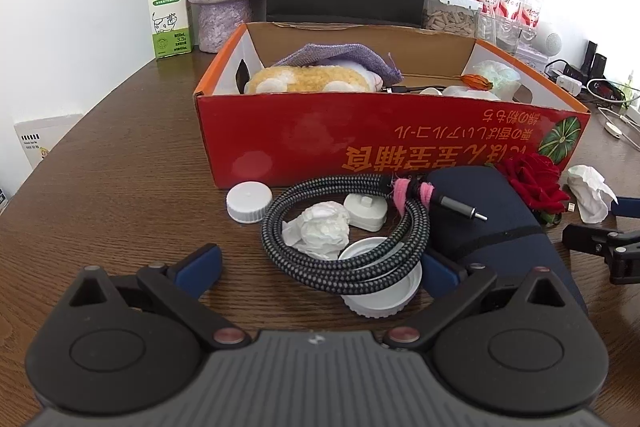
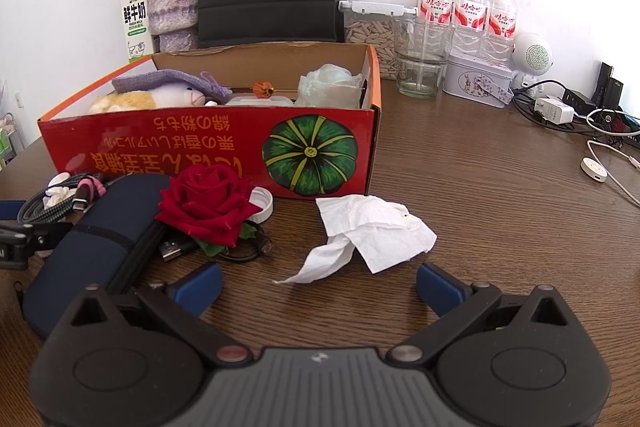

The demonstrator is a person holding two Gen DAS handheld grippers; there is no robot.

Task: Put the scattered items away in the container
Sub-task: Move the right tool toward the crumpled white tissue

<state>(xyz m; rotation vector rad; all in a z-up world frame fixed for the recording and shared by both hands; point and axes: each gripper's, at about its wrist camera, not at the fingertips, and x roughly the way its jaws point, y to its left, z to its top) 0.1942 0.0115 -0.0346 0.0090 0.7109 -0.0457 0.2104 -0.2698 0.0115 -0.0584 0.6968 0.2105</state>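
Right now your left tongs [image 1: 320, 267] are spread wide and grasp nothing, hovering low over the worktop [image 1: 120, 187] with a coiled braided cable [image 1: 344, 259] lying between the tips. Inside that coil sits a crumpled tissue [image 1: 320, 227] beside a small white plug-shaped piece [image 1: 366, 213], and the cable rests across an upturned white lid [image 1: 384, 291]; another white cap [image 1: 249, 201] lies just left of the coil. Your right tongs [image 2: 318, 285] are likewise released and empty, with a loose white tissue [image 2: 368, 231] on the worktop just ahead of them. To their left a red rose [image 2: 206, 205] lies against a dark blue pouch [image 2: 92, 243], over a short black cable [image 2: 240, 251]. Behind all of this stands the red cardboard box [image 2: 200, 147], open-topped, already holding a plush toy [image 1: 308, 81], a purple knitted cloth [image 1: 340, 57] and a small dried orange flower [image 1: 476, 81].
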